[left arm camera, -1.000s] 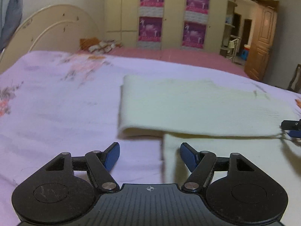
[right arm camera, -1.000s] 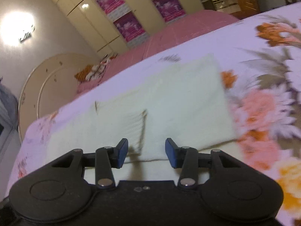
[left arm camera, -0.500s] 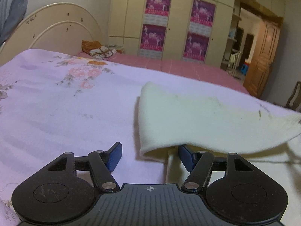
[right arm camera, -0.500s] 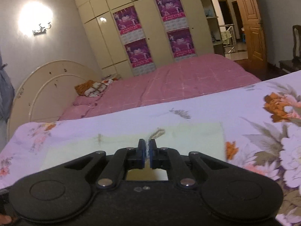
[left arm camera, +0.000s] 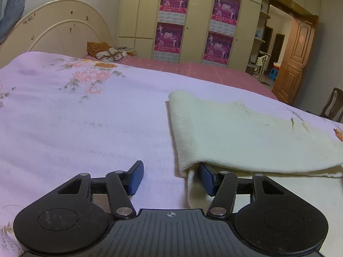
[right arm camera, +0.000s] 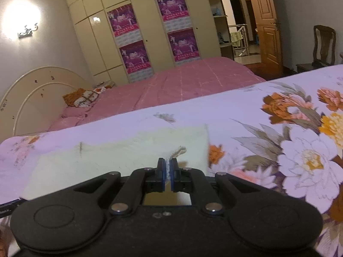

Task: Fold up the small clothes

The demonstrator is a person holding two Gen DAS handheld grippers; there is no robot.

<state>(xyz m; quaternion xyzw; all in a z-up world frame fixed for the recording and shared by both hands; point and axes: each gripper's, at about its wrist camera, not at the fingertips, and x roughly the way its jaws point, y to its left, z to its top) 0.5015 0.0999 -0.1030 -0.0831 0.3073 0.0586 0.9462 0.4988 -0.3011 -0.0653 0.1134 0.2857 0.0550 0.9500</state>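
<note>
Reading the cream garment (left arm camera: 246,137) at 2 o'clock on the bed (left arm camera: 96,117) as light and limp, I see right gripper (right arm camera: 169,169) clamped on its edge, left gripper (left arm camera: 171,178) closing around the folded corner, my next hold.

a bed (left arm camera: 85,128) under a lilac sheet (right arm camera: 246,115) printed with flowers carries a cream garment (left arm camera: 235,132), folded over itself and lying flat on the sheet. beyond it a pink cover (right arm camera: 182,81) spreads toward a patterned pillow (left arm camera: 105,51) by the headboard (left arm camera: 60,27).
</note>
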